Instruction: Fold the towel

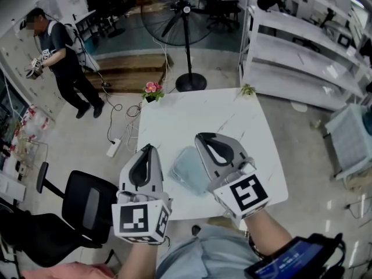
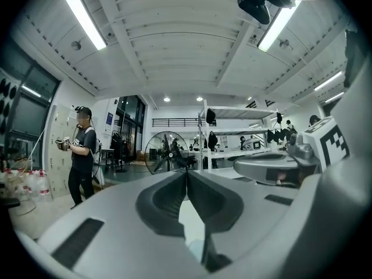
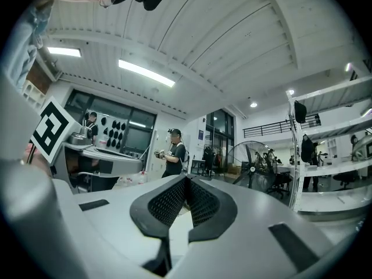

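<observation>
A pale blue towel (image 1: pixel 187 171) lies folded into a compact wad near the front edge of the white table (image 1: pixel 197 112). It sits between the two tools and is partly hidden behind the right one. The left tool (image 1: pixel 150 148) hovers just left of it with its jaws pressed together and nothing between them. The right tool (image 1: pixel 201 136) is likewise closed on nothing (both point level, away over the table). A small pot of pink flowers (image 1: pixel 152 89) stands at the table's far left corner. A pedestal fan (image 1: pixel 184 16) stands on the floor beyond.
</observation>
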`<action>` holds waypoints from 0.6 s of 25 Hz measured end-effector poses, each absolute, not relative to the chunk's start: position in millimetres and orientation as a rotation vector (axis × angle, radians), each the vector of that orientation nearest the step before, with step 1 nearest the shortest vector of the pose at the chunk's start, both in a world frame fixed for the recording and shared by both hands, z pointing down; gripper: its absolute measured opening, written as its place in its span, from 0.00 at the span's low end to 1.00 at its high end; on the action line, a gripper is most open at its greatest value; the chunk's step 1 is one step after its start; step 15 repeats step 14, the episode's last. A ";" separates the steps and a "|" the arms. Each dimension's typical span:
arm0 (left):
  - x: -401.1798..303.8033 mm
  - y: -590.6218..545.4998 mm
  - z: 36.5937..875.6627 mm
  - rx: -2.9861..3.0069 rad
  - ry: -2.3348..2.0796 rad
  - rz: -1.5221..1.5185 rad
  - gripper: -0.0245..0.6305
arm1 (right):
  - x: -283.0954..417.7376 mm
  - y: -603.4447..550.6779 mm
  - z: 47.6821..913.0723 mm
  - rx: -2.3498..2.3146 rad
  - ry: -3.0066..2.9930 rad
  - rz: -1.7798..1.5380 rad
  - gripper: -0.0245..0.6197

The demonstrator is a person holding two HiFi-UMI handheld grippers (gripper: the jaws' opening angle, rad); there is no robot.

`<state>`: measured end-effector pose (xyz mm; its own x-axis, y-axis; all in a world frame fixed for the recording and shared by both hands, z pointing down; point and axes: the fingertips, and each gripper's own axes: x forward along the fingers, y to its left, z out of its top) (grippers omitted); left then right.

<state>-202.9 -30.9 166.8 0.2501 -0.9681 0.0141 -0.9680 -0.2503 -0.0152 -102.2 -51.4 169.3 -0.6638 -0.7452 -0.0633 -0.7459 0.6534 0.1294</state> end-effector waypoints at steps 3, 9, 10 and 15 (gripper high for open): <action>-203.1 -30.2 166.8 -2.477 1.923 -0.035 0.05 | -102.6 -50.8 168.6 -1.282 2.854 0.228 0.06; -204.5 -29.8 165.7 -2.468 1.929 -0.041 0.05 | -104.1 -50.0 167.4 -1.275 2.859 0.230 0.06; -204.1 -29.5 165.0 -2.466 1.927 -0.043 0.05 | -103.7 -49.6 166.7 -1.276 2.859 0.231 0.06; -203.0 -27.6 163.4 -2.461 1.928 -0.048 0.05 | -103.4 -47.8 165.0 -1.273 2.864 0.240 0.06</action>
